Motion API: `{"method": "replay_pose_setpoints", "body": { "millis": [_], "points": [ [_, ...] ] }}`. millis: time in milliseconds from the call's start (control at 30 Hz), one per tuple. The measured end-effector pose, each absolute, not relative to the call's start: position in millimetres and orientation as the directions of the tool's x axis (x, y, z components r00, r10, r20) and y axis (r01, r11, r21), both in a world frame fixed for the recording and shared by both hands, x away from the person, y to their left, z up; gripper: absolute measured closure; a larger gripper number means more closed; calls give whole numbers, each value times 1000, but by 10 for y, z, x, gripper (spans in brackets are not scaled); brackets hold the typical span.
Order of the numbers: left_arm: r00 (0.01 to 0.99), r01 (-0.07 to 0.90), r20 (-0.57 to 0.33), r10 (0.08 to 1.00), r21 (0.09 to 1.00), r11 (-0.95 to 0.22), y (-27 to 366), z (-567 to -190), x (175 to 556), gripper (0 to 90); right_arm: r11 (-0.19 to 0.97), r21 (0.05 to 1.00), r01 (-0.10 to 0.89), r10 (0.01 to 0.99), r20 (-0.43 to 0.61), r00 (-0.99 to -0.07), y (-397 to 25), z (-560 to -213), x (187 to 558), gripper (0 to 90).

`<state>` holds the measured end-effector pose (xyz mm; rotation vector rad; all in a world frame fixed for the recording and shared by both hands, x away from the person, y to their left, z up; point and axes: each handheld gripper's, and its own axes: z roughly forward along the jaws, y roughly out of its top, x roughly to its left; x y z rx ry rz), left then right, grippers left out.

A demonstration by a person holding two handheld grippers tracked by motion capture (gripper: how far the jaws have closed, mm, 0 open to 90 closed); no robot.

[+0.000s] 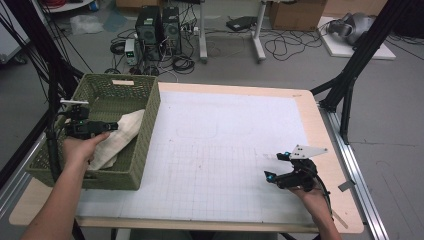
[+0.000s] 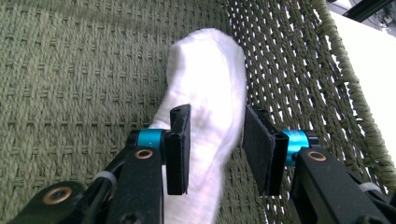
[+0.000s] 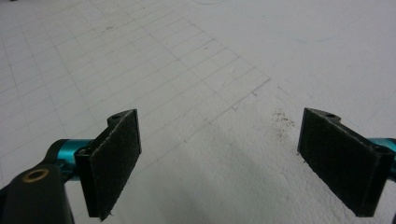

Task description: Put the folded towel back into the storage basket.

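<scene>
Left gripper [image 1: 112,126]: at 9 o'clock, forearm entering from 7, jaws parted, pointing toward 3. Right gripper [image 1: 270,167]: at 4 o'clock, jaws spread wide, pointing toward 9, hand beneath.

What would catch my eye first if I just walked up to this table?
Probably the green woven basket at the table's left edge, with a white cloth lying inside it. The left gripper sits with its jaws open on either side of that cloth, while the right gripper hangs open over the bare white gridded mat.
</scene>
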<state>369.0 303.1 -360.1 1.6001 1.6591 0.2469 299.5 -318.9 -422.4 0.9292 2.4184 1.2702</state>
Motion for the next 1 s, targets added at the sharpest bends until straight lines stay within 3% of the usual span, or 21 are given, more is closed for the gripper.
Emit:
{"method": "replay_pose_setpoints", "body": {
  "millis": [400, 1000],
  "points": [
    [128, 753, -400, 908, 634, 174, 3029, -3597, 3686, 625, 414, 810, 415, 641, 64, -765, -3188, -4220, 2995, 127],
    [220, 734, -400, 890, 669, 120, 3031, -3545, 3647, 741, 413, 812, 413, 639, 64, -766, -3178, -4217, 2993, 126]
  ]
}}
